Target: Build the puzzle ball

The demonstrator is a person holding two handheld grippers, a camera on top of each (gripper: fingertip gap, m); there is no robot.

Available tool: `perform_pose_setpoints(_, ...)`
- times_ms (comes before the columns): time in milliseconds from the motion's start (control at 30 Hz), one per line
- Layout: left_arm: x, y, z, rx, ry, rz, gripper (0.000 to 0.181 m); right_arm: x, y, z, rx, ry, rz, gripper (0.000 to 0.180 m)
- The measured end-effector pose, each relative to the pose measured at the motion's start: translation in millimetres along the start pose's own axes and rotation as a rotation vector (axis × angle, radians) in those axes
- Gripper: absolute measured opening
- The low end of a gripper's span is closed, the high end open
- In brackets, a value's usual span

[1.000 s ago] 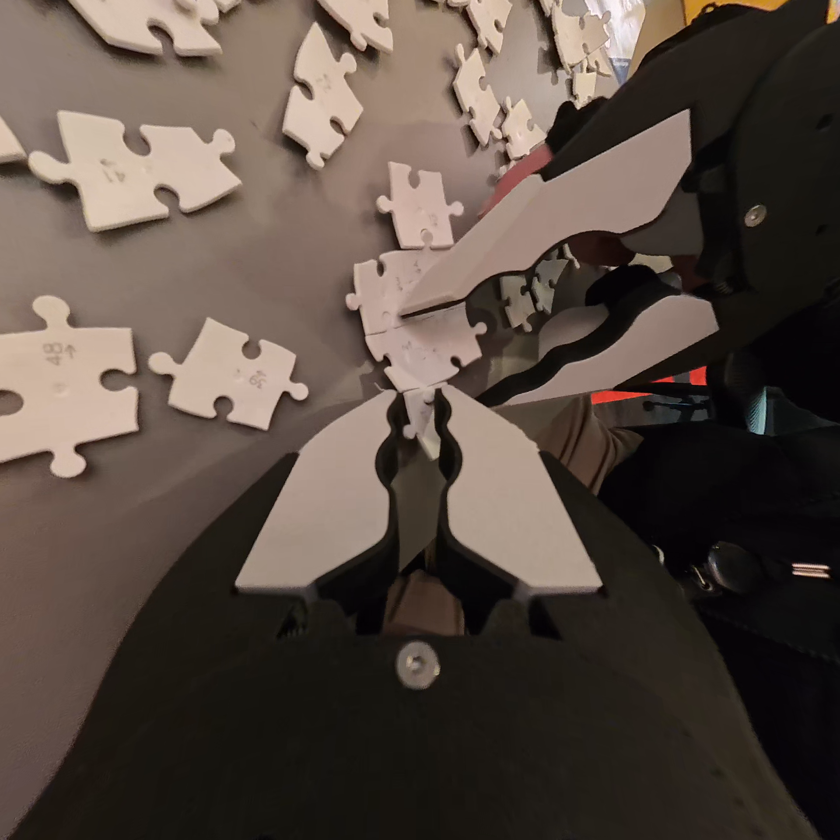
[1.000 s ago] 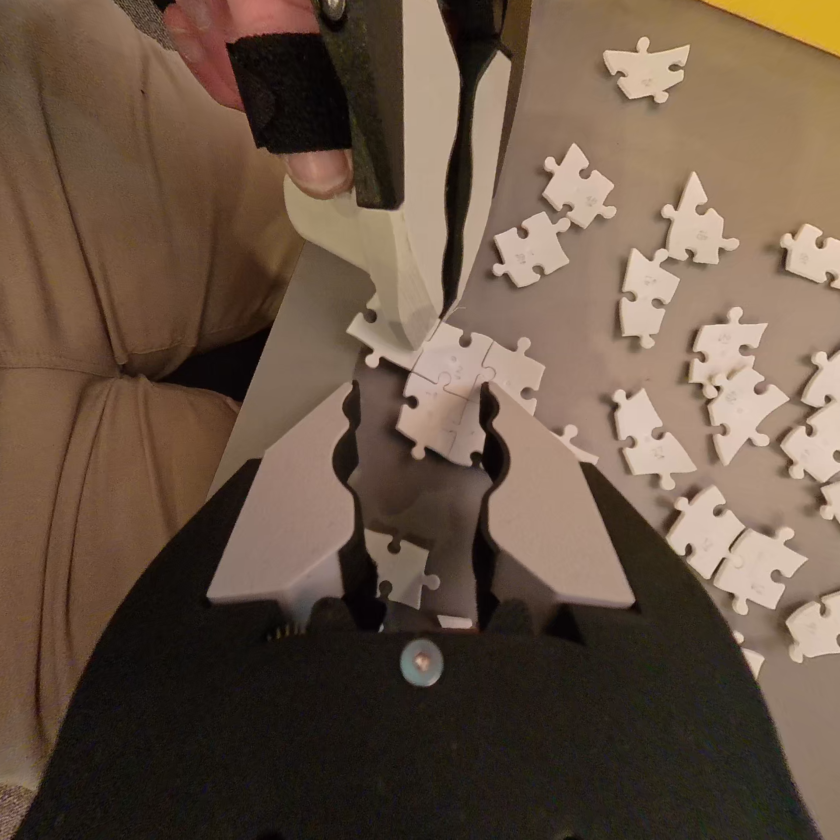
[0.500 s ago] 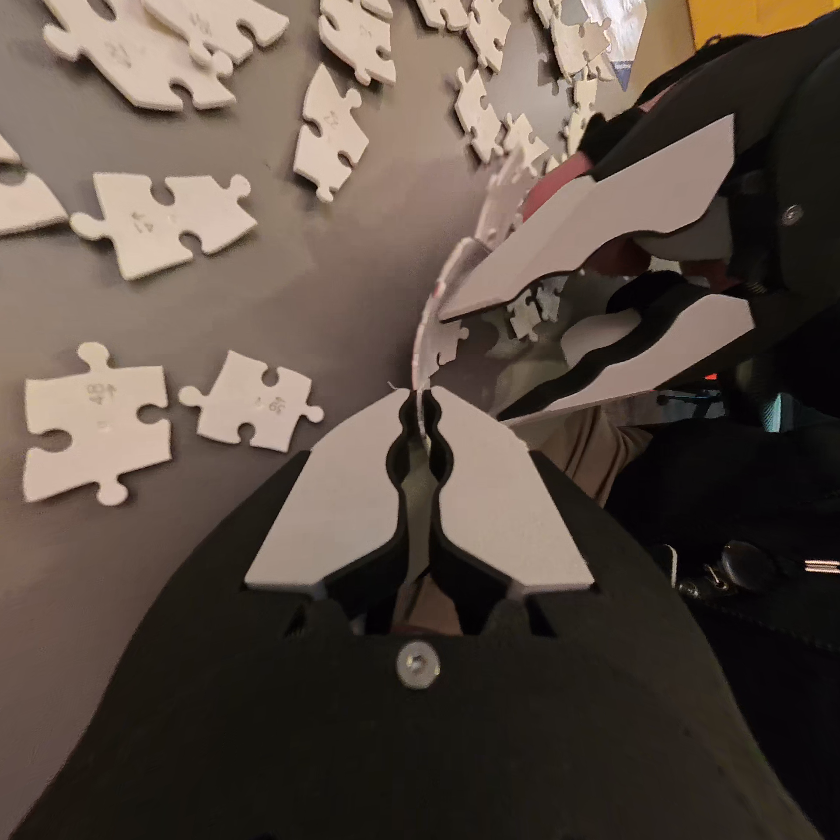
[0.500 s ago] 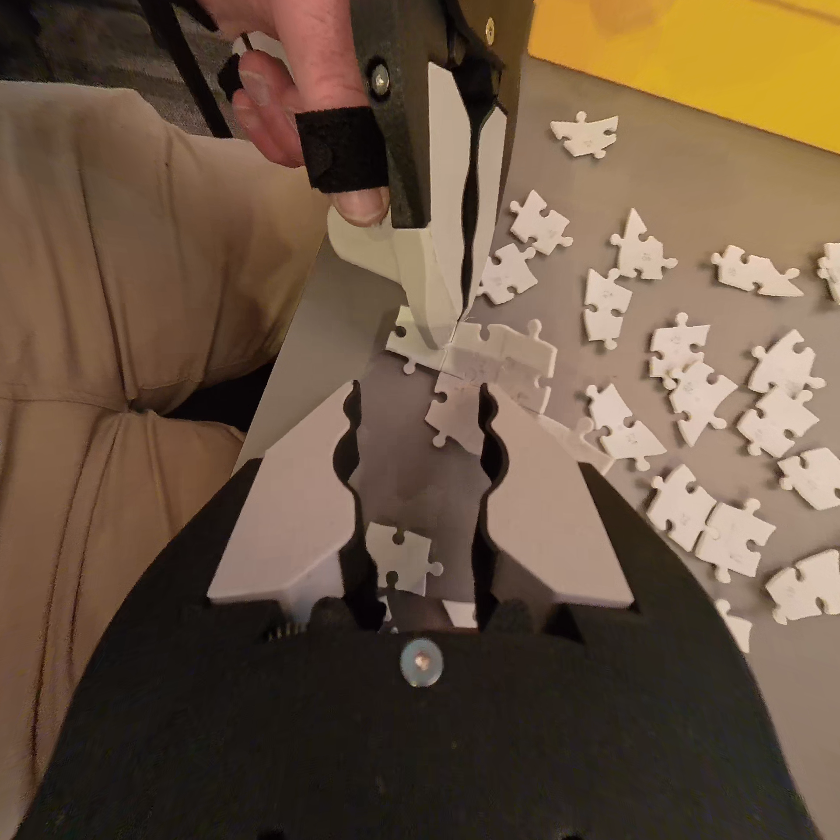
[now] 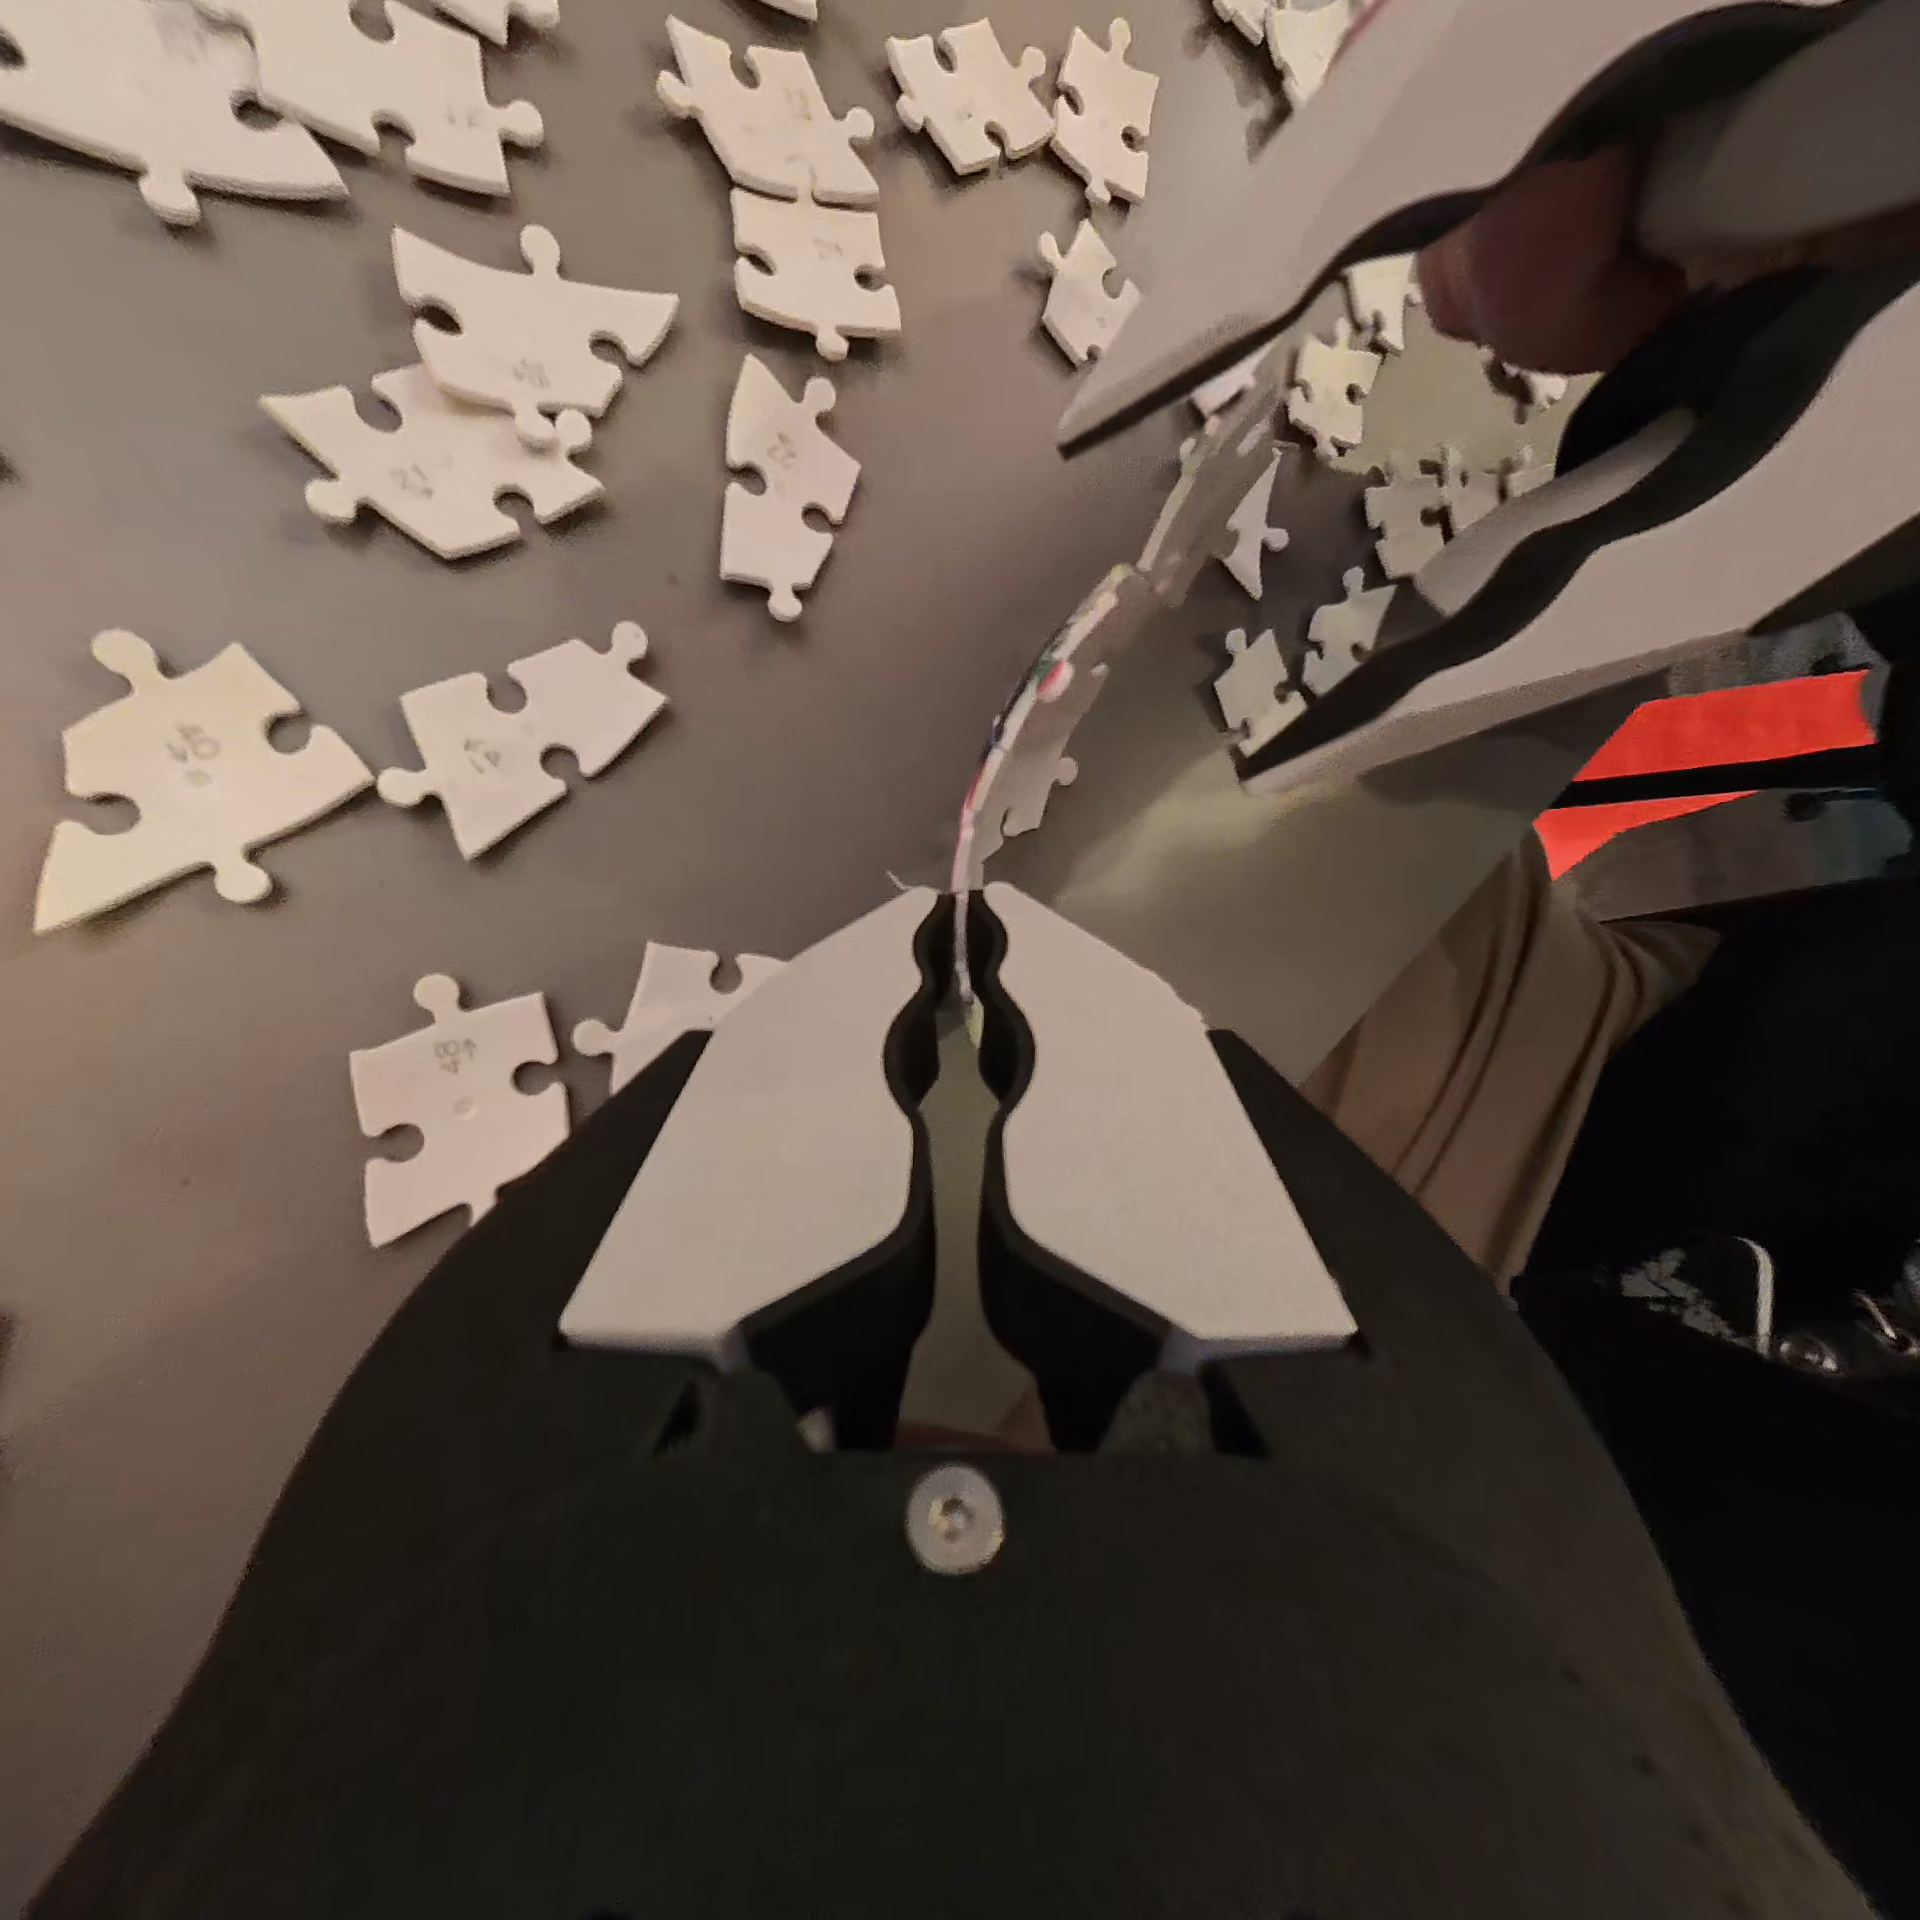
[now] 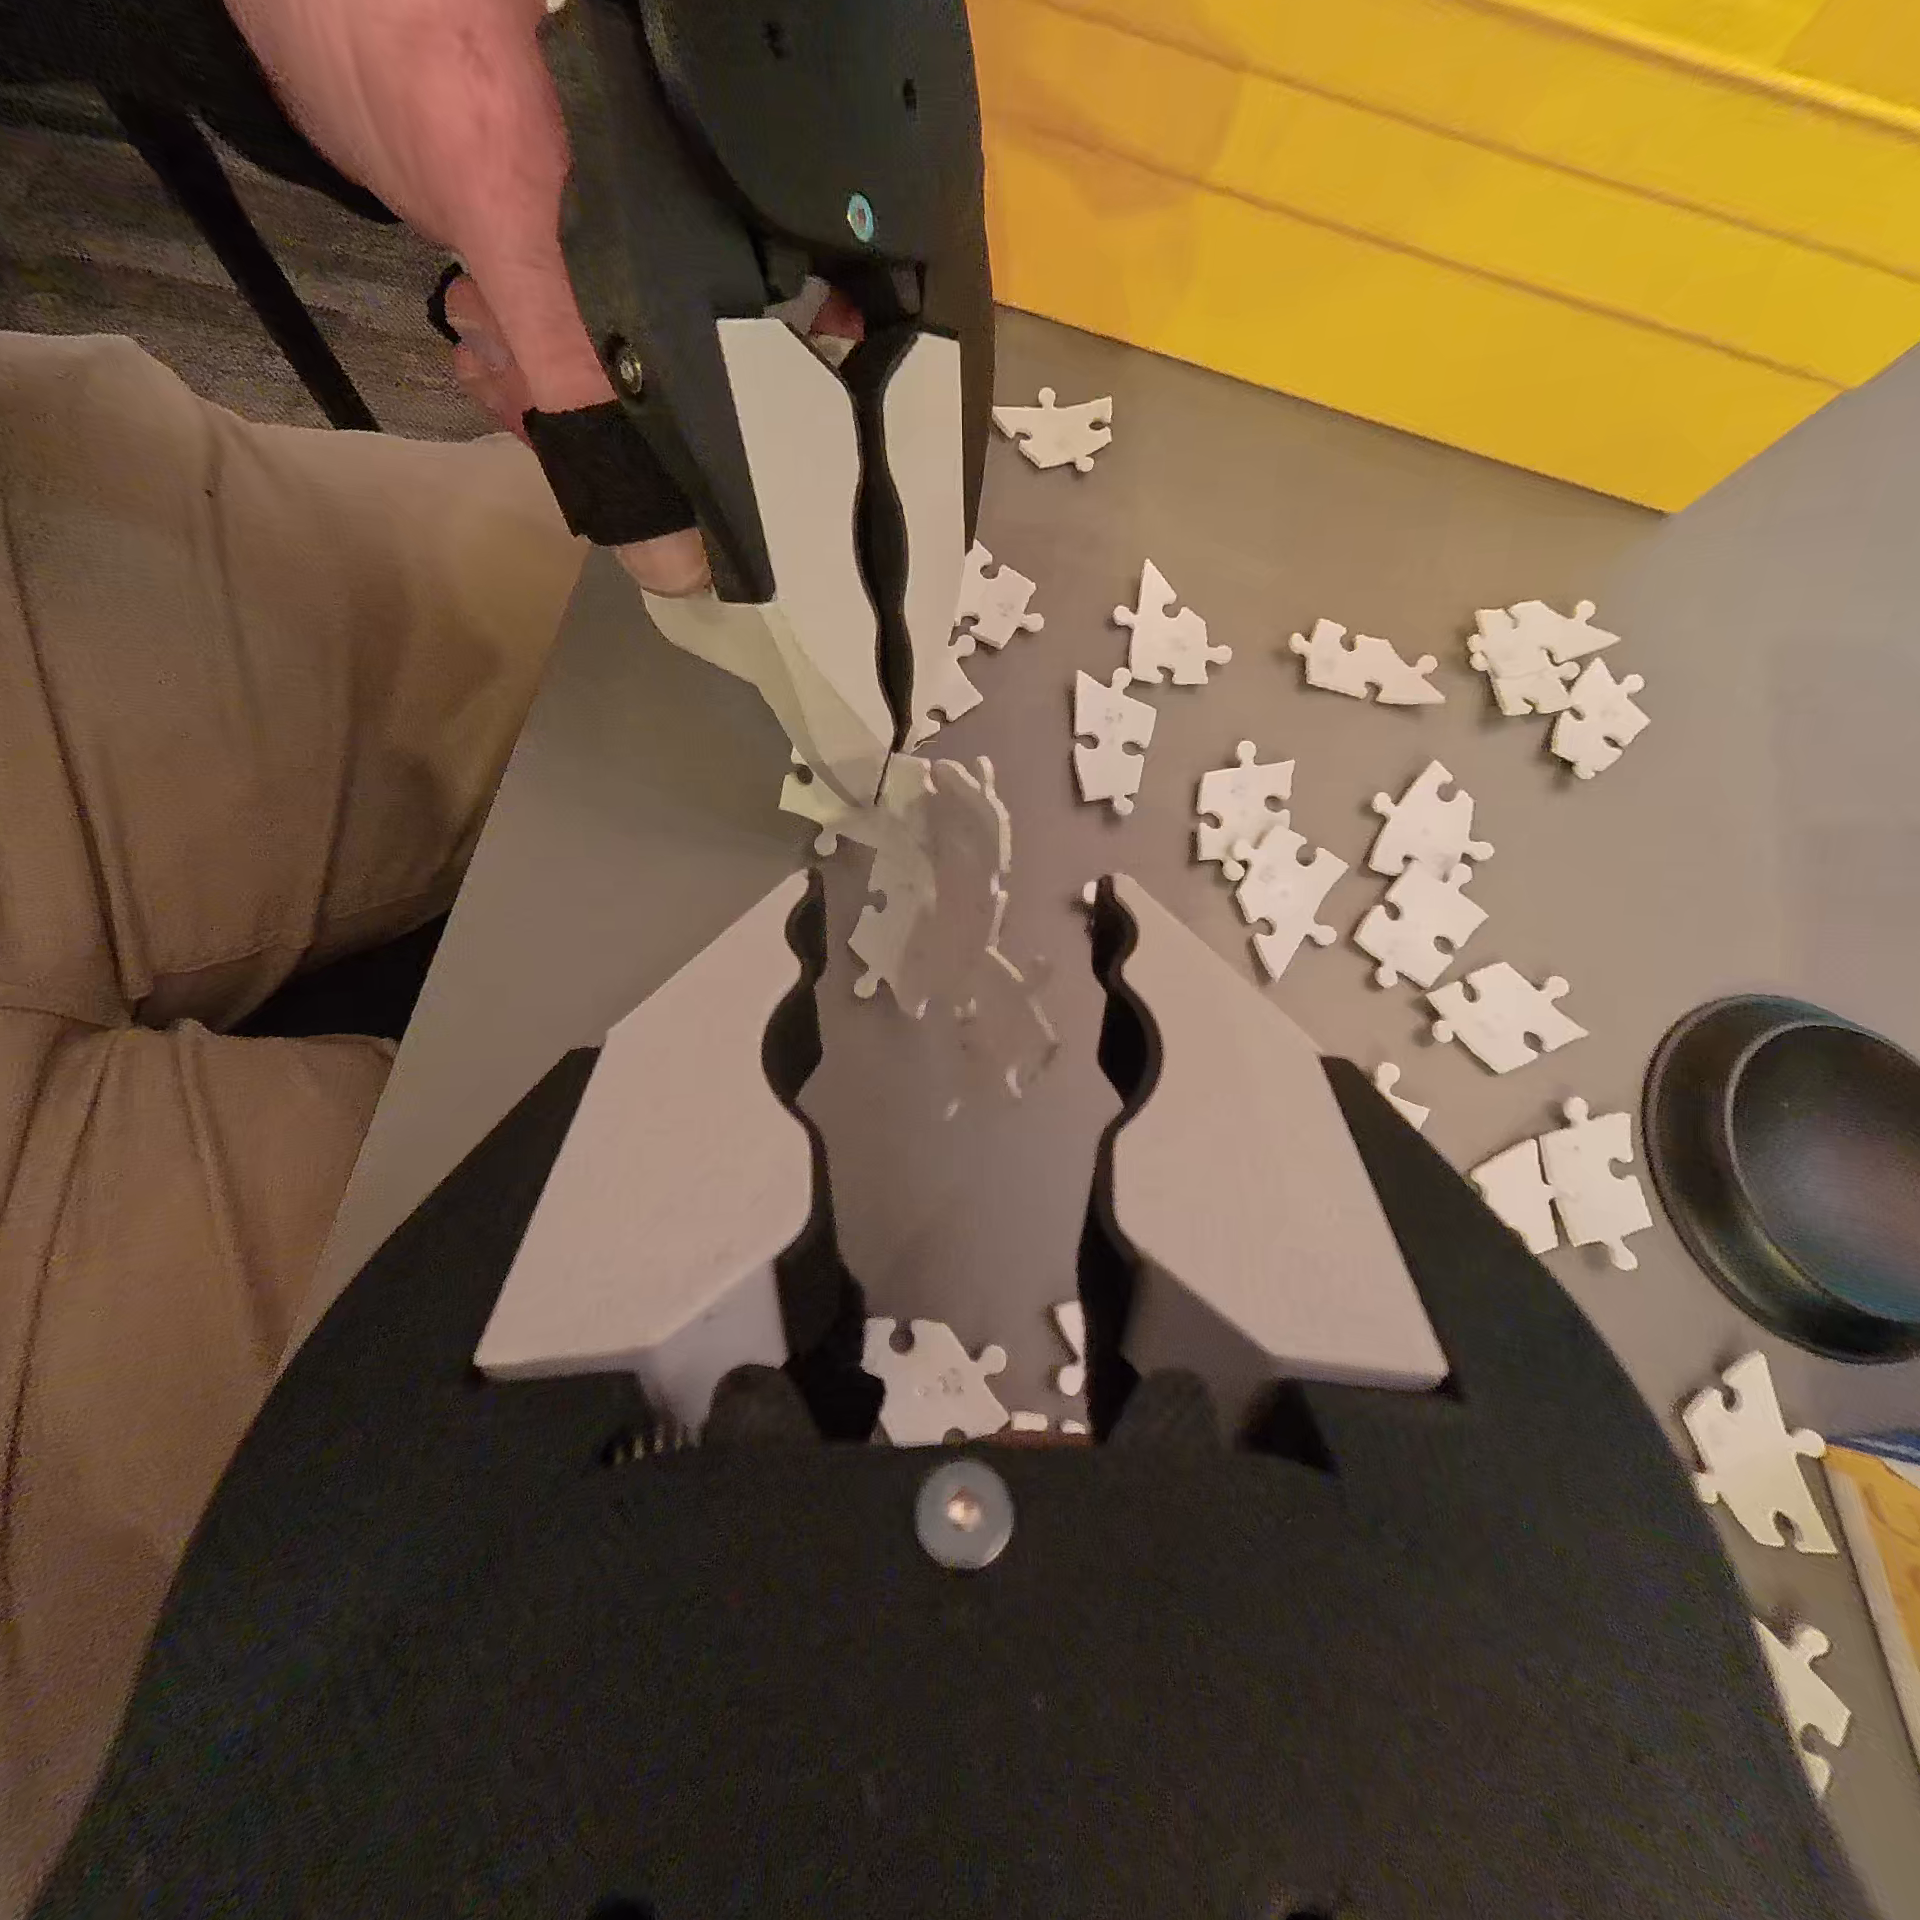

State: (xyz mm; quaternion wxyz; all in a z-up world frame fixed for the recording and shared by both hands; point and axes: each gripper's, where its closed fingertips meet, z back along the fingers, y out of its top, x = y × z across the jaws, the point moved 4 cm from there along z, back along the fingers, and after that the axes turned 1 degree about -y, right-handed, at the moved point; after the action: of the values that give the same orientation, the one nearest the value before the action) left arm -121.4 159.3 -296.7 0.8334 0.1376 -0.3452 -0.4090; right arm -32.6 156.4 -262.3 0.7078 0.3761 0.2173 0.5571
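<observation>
Lifted off the grey table [image 6: 1714, 582] since a second ago, the joined cluster of puzzle pieces [image 6: 935, 883] now hangs in the air, tilted and motion-blurred, where earlier it lay flat near the table's front edge; the left gripper [image 5: 966, 899] is pressed together on the cluster's near edge, so that view sees it edge-on as a thin curved strip [image 5: 1049, 707] with flecks of colour on one face; the right gripper [image 6: 956, 894] has gone from touching the cluster to standing spread just beside it, gripping nothing; loose white pieces [image 5: 520, 727] lie scattered on the table beyond the cluster, blank side up, each stamped with a small faint number, and no brand mark shows anywhere; a black bowl [image 6: 1808, 1174] sits on the table to the cluster's right, and a yellow box [image 6: 1455, 208] stands beyond the table's far edge.
</observation>
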Motion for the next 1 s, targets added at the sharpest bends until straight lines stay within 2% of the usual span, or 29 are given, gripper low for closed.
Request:
perform_pose_setpoints(33,-0.4,0.8,0.4,-0.002,0.011,-0.012,0.003,0.8,-0.5,-1.2,-0.007,0.01,-0.007,0.05)
perform_pose_setpoints(100,-0.1,3.4,0.9,0.005,0.031,-0.04,0.003,0.9,-3.4,-5.9,-0.04,0.041,-0.027,0.048)
perform_pose_setpoints(333,5.2,8.0,0.5,0.034,0.077,-0.115,0.002,0.3,-13.6,-21.2,-0.116,0.077,-0.072,0.009)
perform_pose_setpoints(433,5.2,7.9,-0.3,0.04,0.097,-0.137,0.003,-0.1,-14.6,-23.3,-0.111,0.079,-0.094,0.002)
perform_pose_setpoints(800,4.2,8.2,-2.8,0.06,0.113,-0.148,0.003,1.3,-16.0,-23.2,-0.08,0.117,-0.164,0.002)
perform_pose_setpoints(900,3.8,7.6,-3.0,0.064,0.099,-0.12,0.002,2.5,-14.7,-18.8,-0.072,0.116,-0.166,0.025)
perform_pose_setpoints(1000,3.6,7.3,-2.5,0.067,0.092,-0.114,0.002,4.5,-17.9,-12.7,-0.086,0.109,-0.164,0.03)
